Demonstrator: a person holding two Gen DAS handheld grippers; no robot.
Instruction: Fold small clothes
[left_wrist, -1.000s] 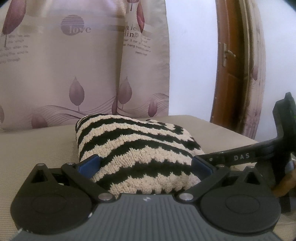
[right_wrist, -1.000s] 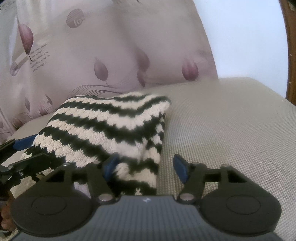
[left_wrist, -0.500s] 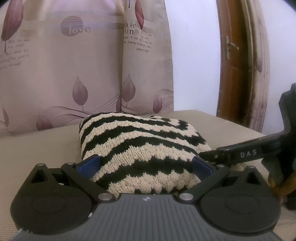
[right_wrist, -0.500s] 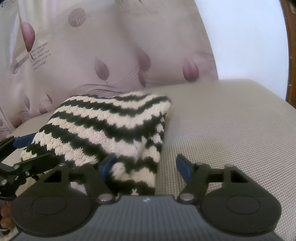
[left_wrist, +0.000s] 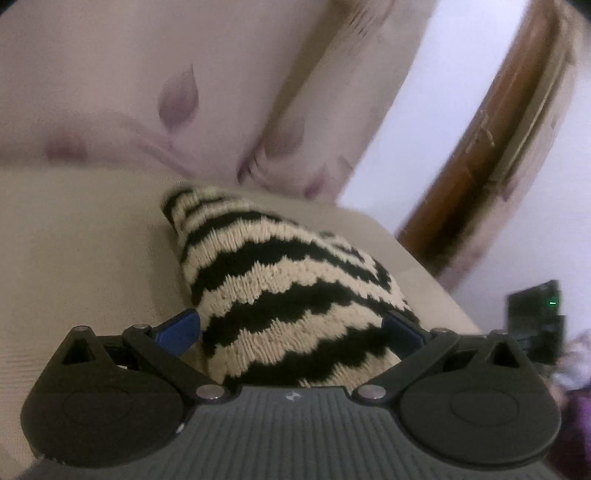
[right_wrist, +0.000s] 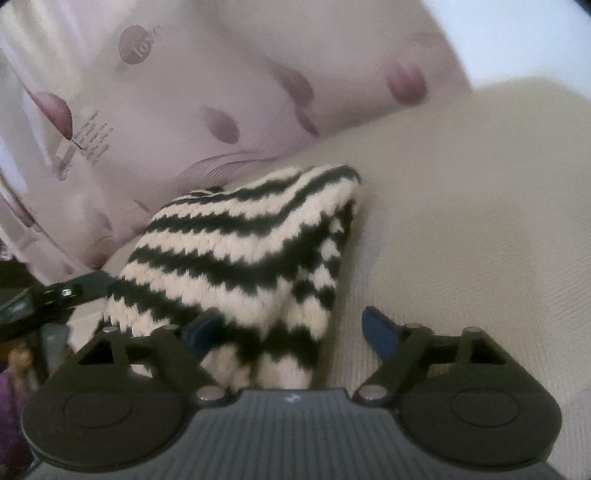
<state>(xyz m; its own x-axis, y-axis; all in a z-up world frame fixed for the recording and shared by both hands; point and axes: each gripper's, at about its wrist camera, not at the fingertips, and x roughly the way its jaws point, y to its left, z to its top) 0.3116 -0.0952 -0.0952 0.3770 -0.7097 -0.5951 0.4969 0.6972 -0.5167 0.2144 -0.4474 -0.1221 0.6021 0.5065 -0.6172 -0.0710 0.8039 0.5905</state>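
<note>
Both views tilt now; right gripper (right_wrist: 291, 328) jaws have just been opening around the striped knit (right_wrist: 243, 258).
Left gripper (left_wrist: 291, 328) stands wide open; I should release fully, then withdraw straight.

Your left gripper's (left_wrist: 291, 328) body covers the near end of the striped knit (left_wrist: 280, 291), so whether its jaws press the wool stays unclear. Motion blur smears the curtain (right_wrist: 192, 92). A black device (left_wrist: 537, 321) is cut off at the right.

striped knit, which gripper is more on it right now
Left. The left gripper straddles the folded striped knit, a blue pad at each side. The right gripper, jaws just opened wider, spans only its right edge, one pad over bare cushion.
</note>
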